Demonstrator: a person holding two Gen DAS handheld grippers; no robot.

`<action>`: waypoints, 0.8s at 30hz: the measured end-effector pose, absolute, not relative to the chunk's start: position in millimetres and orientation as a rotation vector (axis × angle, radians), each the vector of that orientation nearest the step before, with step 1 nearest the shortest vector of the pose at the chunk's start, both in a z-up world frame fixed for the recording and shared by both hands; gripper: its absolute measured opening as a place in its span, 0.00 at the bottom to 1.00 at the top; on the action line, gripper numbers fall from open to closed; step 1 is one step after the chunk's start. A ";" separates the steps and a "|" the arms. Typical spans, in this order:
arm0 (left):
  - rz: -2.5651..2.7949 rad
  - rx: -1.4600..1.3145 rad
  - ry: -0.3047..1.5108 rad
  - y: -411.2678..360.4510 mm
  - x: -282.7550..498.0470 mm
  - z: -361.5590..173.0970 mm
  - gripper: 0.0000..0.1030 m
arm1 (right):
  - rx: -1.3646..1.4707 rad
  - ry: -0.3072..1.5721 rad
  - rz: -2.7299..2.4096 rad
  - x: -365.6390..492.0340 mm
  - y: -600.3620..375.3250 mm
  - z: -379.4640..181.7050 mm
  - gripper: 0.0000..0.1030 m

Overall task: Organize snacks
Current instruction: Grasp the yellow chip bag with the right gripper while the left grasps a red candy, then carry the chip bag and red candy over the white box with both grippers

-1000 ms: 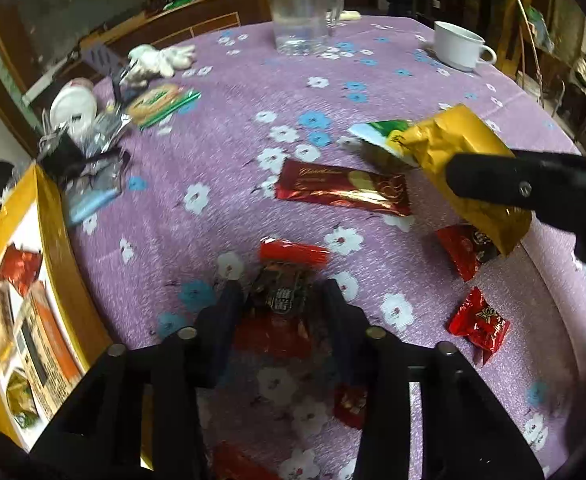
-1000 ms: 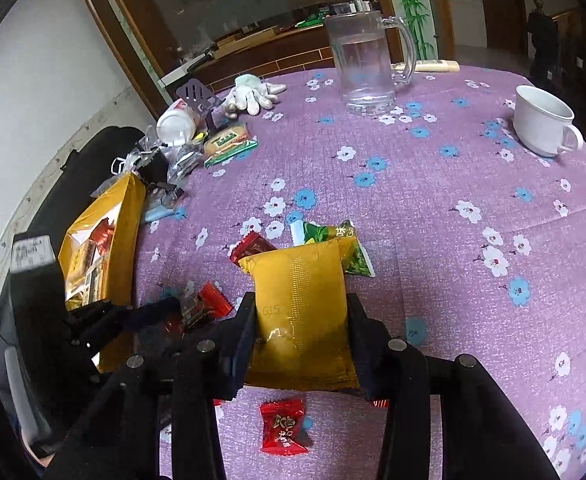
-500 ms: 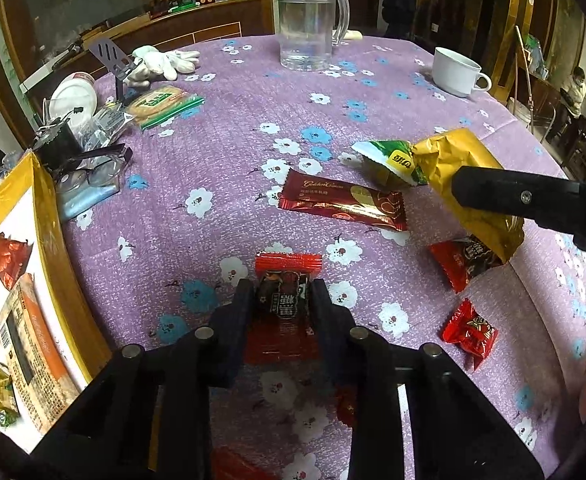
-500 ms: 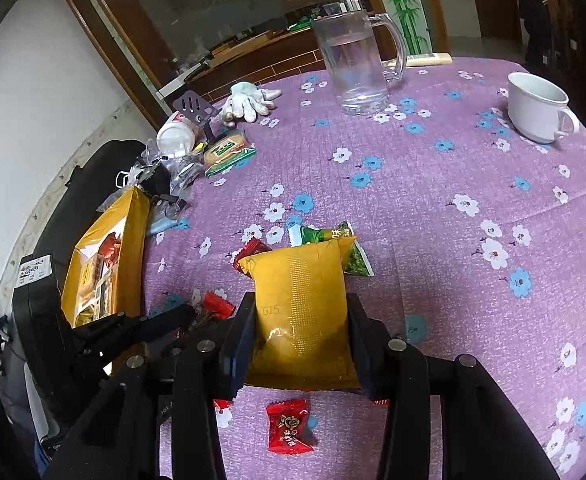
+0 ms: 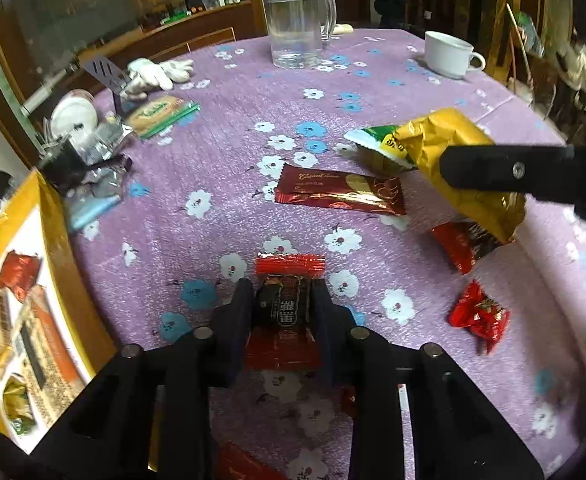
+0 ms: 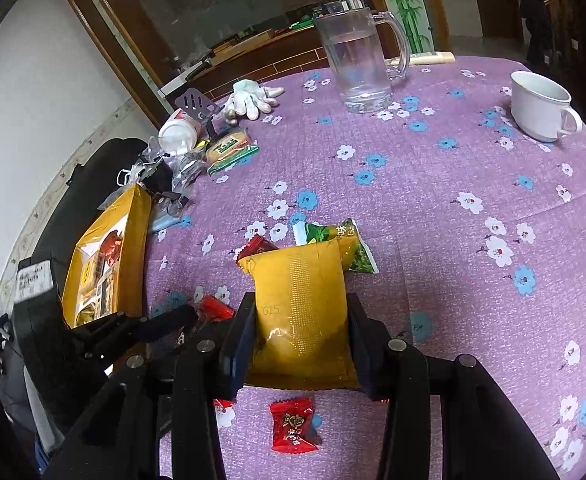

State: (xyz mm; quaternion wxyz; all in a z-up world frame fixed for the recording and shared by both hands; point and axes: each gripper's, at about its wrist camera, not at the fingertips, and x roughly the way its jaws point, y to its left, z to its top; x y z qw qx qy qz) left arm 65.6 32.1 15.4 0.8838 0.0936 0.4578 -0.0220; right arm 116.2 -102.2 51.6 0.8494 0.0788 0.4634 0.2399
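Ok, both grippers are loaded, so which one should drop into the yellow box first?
Left. The left gripper, shut on the red snack packet, sits right beside the yellow box. The right gripper holding the gold pouch is farther away.

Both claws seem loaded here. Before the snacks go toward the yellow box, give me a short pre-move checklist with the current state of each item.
1. Left claw shut on the red-and-black snack pack: ok.
2. Right claw shut on the yellow pouch: ok.
3. Yellow pouch lifted off the purple tablecloth: ok, its lower end hangs free in the left wrist view.
4. Yellow box open, snacks already inside: ok.
5. Room left in the box: cannot tell.
6. Loose snacks left on the cloth, such as the long red bar: not ok, sorting unfinished.
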 end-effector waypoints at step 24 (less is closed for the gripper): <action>-0.149 -0.039 0.876 54.8 60.9 39.5 0.23 | 0.148 0.950 0.521 112.2 -95.2 53.0 0.43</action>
